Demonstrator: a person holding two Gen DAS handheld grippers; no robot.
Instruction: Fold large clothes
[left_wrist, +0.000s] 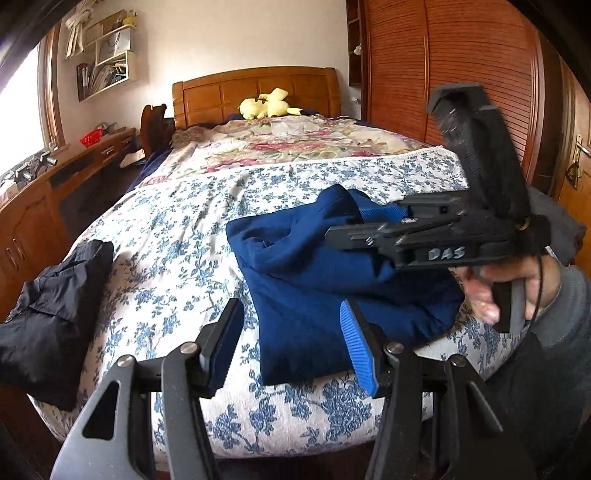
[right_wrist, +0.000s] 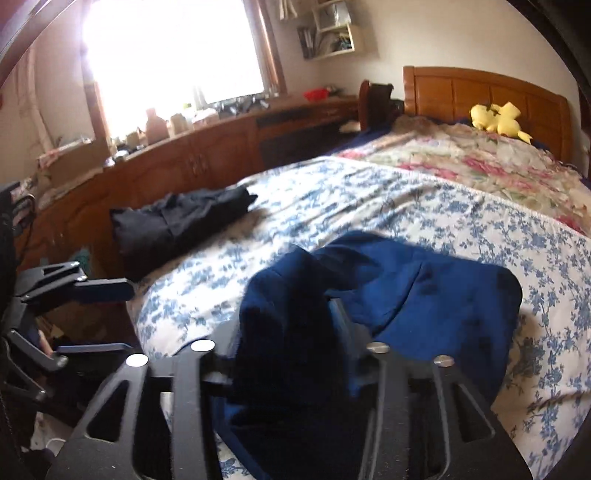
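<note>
Between the left claw's (left_wrist: 291, 310) blue pads (left_wrist: 354, 343) nothing is caught: the jaws stand apart, low over the near edge of the bed (left_wrist: 177, 236), just short of the blue garment (left_wrist: 314, 280). The right claw's (right_wrist: 291, 325) jaws are buried under a dark fold of that garment, which lies over and between them; whether they pinch it I cannot tell. A hand (left_wrist: 517, 291) holds the right claw, tipped on its side above the garment's right part. The garment sits roughly folded, with loose humps, on the blue-flowered sheet near the bed's foot. A black garment (left_wrist: 55, 314) lies folded at the bed's left corner, well apart. Farther up are a pink floral quilt (left_wrist: 295, 144), a yellow plush (left_wrist: 266, 105) and the headboard (left_wrist: 221, 92).
</note>
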